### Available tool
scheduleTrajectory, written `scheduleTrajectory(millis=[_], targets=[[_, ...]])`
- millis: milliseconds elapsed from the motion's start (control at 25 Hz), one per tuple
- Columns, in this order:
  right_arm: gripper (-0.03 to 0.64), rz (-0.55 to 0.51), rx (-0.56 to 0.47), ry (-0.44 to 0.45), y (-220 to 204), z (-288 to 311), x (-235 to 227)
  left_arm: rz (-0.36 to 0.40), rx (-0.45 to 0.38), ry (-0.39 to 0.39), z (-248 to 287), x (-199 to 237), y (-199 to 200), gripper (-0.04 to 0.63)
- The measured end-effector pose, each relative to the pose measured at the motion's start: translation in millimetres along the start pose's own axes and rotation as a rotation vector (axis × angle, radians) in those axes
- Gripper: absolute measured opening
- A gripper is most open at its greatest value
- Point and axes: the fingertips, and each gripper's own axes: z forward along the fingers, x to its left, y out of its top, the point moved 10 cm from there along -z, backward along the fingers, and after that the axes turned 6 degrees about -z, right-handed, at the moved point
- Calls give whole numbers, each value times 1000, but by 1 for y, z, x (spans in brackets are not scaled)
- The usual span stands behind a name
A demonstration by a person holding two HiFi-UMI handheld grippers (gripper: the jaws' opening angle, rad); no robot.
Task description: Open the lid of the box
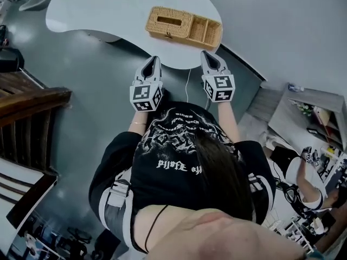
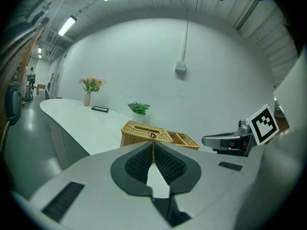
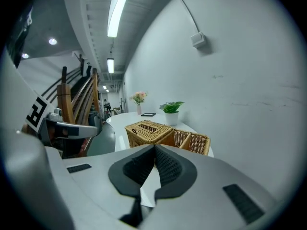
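— At the table's (image 1: 108,10) near edge, from the head view: where's the box?
— The box (image 1: 183,27) sits close to that edge, toward the table's right end, with its lid (image 1: 169,20) lying flat and closed. The left gripper (image 1: 153,60) and right gripper (image 1: 208,54) hang side by side at the edge, both short of the box.
— And the left gripper view?
— Its jaws are clenched, tips meeting, with nothing between them. The box stands ahead on the table, untouched, and the right gripper shows off to the right. A plant (image 2: 139,108) and flowers (image 2: 91,84) stand farther along the far edge, by the wall.
— And the right gripper view?
— Much the same. The jaws are pressed together and empty. The box lies ahead, lid half on the left, open compartments (image 3: 192,140) on the right, plant behind it.
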Motion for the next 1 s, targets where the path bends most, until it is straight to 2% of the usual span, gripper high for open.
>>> scheduleTrajectory(millis=[440, 720, 1000], targets=[[26, -46, 76, -2, 1, -38, 16, 19, 76, -125, -5, -21, -2, 29], [28, -36, 168, -27, -3, -33, 36, 38, 116, -208, -8, -3, -8, 29], [29, -89, 209, -1, 10, -39, 9, 34, 103, -233, 18, -21, 5, 29]])
